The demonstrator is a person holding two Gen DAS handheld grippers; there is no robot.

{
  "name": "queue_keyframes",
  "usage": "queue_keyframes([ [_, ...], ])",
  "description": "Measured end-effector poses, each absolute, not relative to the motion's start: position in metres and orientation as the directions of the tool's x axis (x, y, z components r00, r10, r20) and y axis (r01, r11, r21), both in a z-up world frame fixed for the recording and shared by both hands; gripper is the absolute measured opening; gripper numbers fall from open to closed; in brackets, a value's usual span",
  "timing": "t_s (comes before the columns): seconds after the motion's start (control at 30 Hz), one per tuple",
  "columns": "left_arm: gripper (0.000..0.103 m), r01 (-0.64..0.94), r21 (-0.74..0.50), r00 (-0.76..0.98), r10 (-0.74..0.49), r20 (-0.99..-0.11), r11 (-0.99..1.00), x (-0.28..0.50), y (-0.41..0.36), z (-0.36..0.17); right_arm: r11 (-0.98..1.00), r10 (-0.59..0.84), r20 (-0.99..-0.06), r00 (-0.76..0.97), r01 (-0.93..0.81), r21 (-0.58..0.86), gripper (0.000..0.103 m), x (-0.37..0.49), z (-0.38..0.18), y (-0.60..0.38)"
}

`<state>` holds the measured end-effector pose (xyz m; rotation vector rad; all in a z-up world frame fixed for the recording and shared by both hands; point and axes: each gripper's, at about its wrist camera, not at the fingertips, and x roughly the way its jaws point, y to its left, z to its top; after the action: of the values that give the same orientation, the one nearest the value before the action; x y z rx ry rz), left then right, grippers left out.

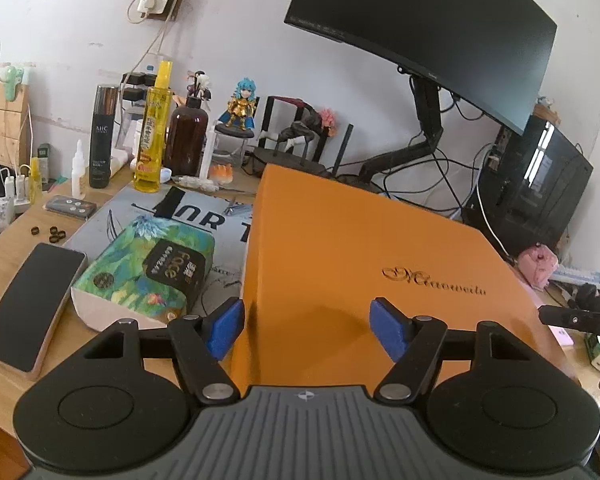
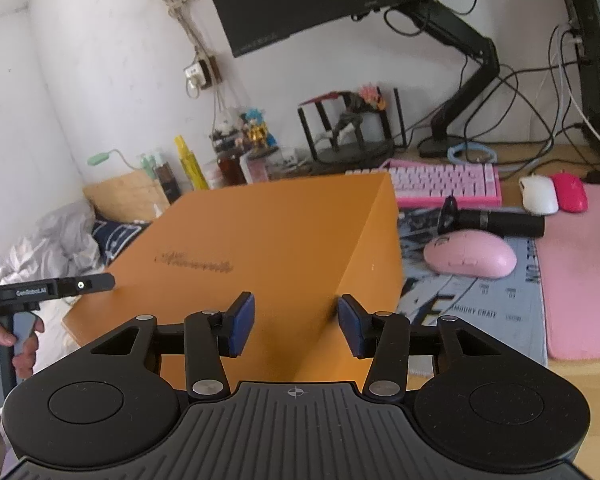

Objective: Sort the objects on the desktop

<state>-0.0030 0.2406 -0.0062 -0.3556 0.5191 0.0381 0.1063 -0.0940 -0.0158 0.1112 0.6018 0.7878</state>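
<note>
A large orange box (image 1: 360, 240) with gold script on its lid lies tilted on the desk and fills the middle of both views (image 2: 260, 232). My left gripper (image 1: 306, 330) straddles the box's near left corner. Its blue pads (image 1: 224, 328) stand apart, one beside the left wall and one over the lid. My right gripper (image 2: 296, 326) straddles the box's near right edge in the same way, with a gap at each pad. Neither pair of pads visibly presses on the box. The left gripper's finger (image 2: 60, 286) also shows at the box's far left corner, held by a hand.
Left of the box lie a tissue pack (image 1: 148, 268), a black pad (image 1: 28, 300) and bottles, one of them yellow (image 1: 154, 136). To its right are a pink mouse (image 2: 470, 258), a black cylinder (image 2: 500, 222) and a pink keyboard (image 2: 444, 184). A monitor (image 1: 440, 28) hangs above.
</note>
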Motion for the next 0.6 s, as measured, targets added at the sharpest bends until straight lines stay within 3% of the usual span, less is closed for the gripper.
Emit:
queue_keyframes([
  [0.13,0.077,-0.121,-0.317,0.886,-0.041,-0.461,0.941,0.005,0.248,0.01,0.735,0.669,-0.454,0.588,-0.613,0.288,0.051,0.123,-0.007,-0.088],
  [0.3,0.077,-0.103,-0.269,0.874,-0.042,-0.484,0.958,0.037,0.25,0.019,0.756,0.643,-0.477,0.599,-0.598,0.266,0.051,0.158,-0.007,-0.071],
  [0.4,0.066,-0.076,-0.24,0.854,-0.061,-0.517,0.968,0.056,0.25,0.015,0.765,0.626,-0.491,0.606,-0.6,0.235,0.05,0.169,-0.01,-0.061],
  [0.6,0.066,-0.051,-0.175,0.836,-0.054,-0.546,0.983,0.069,0.247,0.008,0.771,0.609,-0.501,0.615,-0.607,0.191,0.05,0.179,-0.014,-0.051],
])
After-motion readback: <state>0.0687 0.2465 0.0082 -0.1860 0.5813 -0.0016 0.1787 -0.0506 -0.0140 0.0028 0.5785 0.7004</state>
